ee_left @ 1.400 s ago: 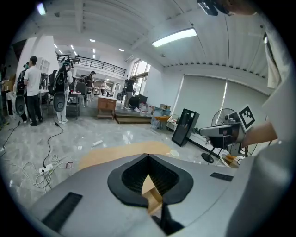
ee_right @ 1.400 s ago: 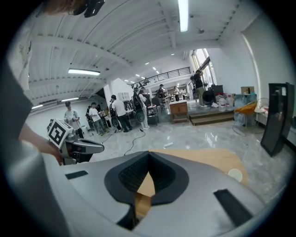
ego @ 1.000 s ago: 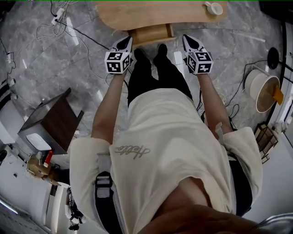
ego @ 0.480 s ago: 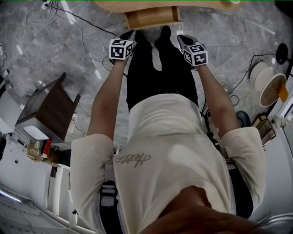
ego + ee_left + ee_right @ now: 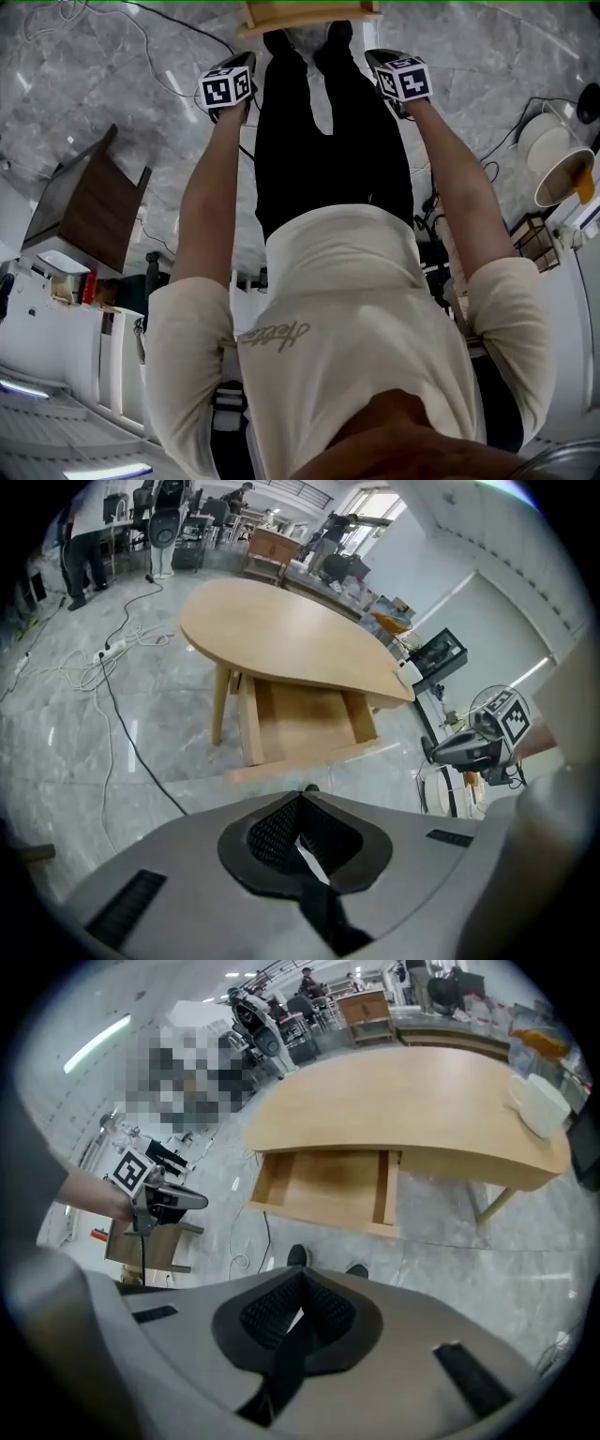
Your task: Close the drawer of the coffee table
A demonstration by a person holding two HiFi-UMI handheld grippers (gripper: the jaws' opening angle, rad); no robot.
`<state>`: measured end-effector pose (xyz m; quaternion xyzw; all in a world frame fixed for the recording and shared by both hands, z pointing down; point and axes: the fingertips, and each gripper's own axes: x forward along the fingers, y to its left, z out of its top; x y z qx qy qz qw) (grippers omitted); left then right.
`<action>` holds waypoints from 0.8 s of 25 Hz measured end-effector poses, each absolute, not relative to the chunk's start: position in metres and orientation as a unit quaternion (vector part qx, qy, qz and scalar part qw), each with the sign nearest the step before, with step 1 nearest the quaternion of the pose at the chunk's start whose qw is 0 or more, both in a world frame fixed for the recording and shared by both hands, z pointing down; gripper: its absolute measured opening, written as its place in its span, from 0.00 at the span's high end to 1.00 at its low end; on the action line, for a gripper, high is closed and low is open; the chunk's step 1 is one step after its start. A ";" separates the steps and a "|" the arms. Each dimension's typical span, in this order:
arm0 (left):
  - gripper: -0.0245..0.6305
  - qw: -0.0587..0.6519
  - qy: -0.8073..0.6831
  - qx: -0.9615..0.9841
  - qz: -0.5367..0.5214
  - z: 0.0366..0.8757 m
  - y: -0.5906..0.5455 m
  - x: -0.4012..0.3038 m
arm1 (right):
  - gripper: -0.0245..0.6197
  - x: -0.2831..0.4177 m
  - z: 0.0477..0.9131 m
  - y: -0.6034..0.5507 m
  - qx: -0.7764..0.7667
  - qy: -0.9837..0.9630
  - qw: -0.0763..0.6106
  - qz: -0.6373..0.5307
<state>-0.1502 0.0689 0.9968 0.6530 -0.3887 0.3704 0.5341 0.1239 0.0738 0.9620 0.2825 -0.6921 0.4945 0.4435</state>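
The light wooden coffee table point(image 5: 291, 639) stands on the grey marble floor. Its drawer point(image 5: 305, 724) is pulled out toward me and looks empty. In the head view only the drawer's front point(image 5: 309, 13) shows, at the top edge. My left gripper point(image 5: 246, 62) hangs in the air short of the drawer, left of the person's legs, jaws shut on nothing. My right gripper point(image 5: 375, 58) is level with it on the right, also shut and empty. The drawer point(image 5: 328, 1185) lies ahead of both grippers, and neither touches it.
A dark brown side cabinet point(image 5: 89, 211) stands to the left. White buckets point(image 5: 561, 169) sit to the right. Cables point(image 5: 103, 658) trail over the floor left of the table. A white object point(image 5: 539, 1105) rests on the tabletop's right end. The person's shoes point(image 5: 297, 1255) are just before the drawer.
In the head view the table and drawer have slid up to the top edge. Both grippers stay shut and have spread slightly wider beside the legs.
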 end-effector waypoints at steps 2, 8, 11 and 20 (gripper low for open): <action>0.96 0.540 -0.385 0.649 0.373 1.017 0.076 -0.146 | 0.97 0.131 0.985 0.077 0.269 -0.686 0.461 0.494; 0.96 0.545 -0.370 0.648 0.381 1.081 0.078 -0.119 | 0.97 0.143 1.051 0.072 0.258 -0.672 0.479 0.502; 0.96 0.552 -0.372 0.648 0.370 1.104 0.071 -0.103 | 0.97 0.148 1.080 0.069 0.273 -0.659 0.474 0.516; 0.96 0.573 -0.357 0.626 0.390 1.156 0.063 -0.108 | 0.97 0.141 1.133 0.066 0.269 -0.655 0.475 0.523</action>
